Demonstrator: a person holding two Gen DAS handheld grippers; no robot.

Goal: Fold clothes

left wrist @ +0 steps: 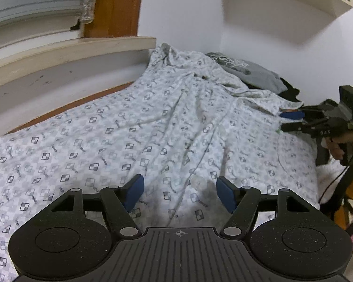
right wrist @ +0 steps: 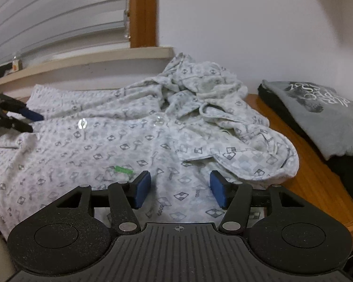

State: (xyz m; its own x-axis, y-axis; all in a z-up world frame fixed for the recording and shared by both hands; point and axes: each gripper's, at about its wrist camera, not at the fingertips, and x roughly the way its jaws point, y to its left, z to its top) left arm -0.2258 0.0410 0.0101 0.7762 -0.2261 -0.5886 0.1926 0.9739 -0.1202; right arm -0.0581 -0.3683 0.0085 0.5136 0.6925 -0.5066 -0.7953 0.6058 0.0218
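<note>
A white shirt (right wrist: 129, 145) printed with pale grey checks and small dark checkered squares, fastened with clear buttons (right wrist: 82, 124) and bearing a small green tag (right wrist: 123, 169), covers an orange-brown wooden counter (right wrist: 317, 176). At the counter's far right corner lies a grey garment (right wrist: 329, 127) with white lettering, over black cloth (right wrist: 277, 103). Both black claws carry blue pads (right wrist: 143, 188). The wall is white

There is one white patterned shirt (right wrist: 120, 145) spread out; it has two clear buttons I can see; one folded grey shirt (right wrist: 322, 122) lies at three o'clock, on one black garment (right wrist: 348, 171); two grippers, the left gripper (left wrist: 178, 193) and the right gripper (right wrist: 180, 188); one window sill (right wrist: 87, 58) at eleven o'clock.
</note>
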